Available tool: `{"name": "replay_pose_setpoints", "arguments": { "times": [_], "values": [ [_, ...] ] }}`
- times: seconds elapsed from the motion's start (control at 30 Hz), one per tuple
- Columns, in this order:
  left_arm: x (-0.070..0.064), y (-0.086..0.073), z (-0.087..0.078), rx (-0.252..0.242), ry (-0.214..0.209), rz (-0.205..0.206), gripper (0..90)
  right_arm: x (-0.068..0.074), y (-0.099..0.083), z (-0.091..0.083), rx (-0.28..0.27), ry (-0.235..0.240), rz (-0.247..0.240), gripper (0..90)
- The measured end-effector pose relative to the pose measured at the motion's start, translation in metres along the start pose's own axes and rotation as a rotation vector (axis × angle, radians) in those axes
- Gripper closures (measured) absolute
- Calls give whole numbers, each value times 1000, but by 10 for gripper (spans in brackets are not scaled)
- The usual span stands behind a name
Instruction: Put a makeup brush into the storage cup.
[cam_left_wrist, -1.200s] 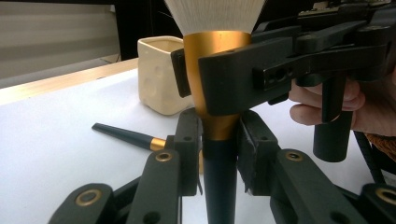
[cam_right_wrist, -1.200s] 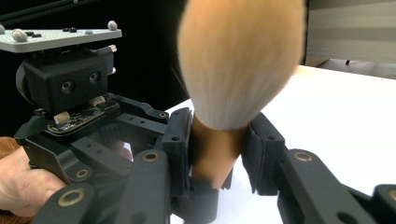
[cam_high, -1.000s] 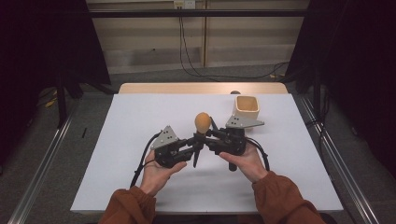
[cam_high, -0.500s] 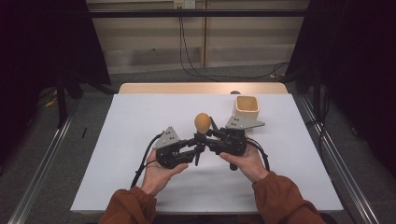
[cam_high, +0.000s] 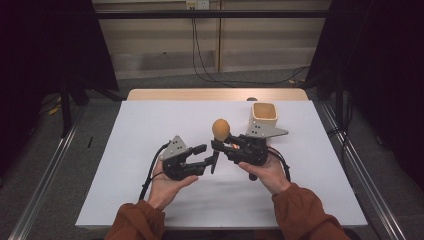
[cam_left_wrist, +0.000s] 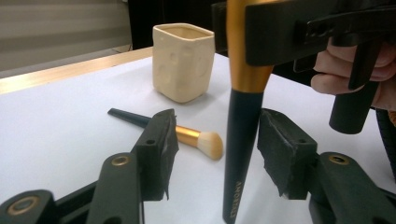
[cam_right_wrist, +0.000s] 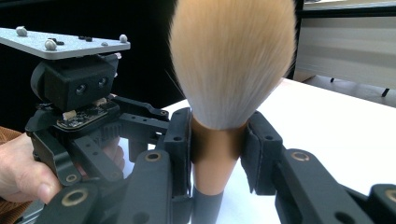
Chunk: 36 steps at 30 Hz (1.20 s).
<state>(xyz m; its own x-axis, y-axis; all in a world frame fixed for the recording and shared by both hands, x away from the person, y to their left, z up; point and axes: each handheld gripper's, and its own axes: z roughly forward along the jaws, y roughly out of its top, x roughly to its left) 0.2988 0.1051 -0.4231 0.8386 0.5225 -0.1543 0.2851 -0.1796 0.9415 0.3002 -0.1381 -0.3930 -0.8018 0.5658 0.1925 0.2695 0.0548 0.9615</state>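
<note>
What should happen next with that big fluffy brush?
Probably the left gripper should close on the big brush: its dark handle stands between the open jaws, untouched, while the right gripper clamps the gold collar, bristles up. That would hand it over.

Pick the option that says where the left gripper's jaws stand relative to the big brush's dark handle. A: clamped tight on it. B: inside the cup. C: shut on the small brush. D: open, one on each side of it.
D: the left gripper is open, with the big brush between its jaws, while the right gripper clamps the gold ferrule.
</note>
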Motion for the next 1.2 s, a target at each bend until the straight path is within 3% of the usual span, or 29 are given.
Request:
{"name": "replay_pose_setpoints", "arguments": {
  "times": [0.6, 0.73, 0.8, 0.87, 1.03, 1.07, 1.1, 1.2],
  "values": [
    [4, 1, -9, 5, 44, -4, 190, -9, 3, -14, -19, -45, -17, 667],
    [7, 1, -13, 11, 76, 2, 120, -11, 3, -19, -23, -60, -17, 667],
    [9, 2, -15, 24, 97, -1, 101, -13, 4, -21, -27, -64, -19, 667],
    [10, 2, -17, 19, 92, -18, 78, -14, 4, -23, -27, -70, -18, 667],
    [13, 3, -26, 11, 121, 1, 11, -18, 4, -30, -28, -90, -16, 667],
    [14, 3, -28, 12, 145, 4, 10, -19, 4, -31, -31, -94, -17, 667],
    [17, 3, -34, 5, 160, -25, 30, -20, 4, -33, -34, -97, -18, 667],
    [20, 2, -39, -10, 150, -17, 21, -23, 6, -38, -41, -111, -17, 667]
  ]
}}
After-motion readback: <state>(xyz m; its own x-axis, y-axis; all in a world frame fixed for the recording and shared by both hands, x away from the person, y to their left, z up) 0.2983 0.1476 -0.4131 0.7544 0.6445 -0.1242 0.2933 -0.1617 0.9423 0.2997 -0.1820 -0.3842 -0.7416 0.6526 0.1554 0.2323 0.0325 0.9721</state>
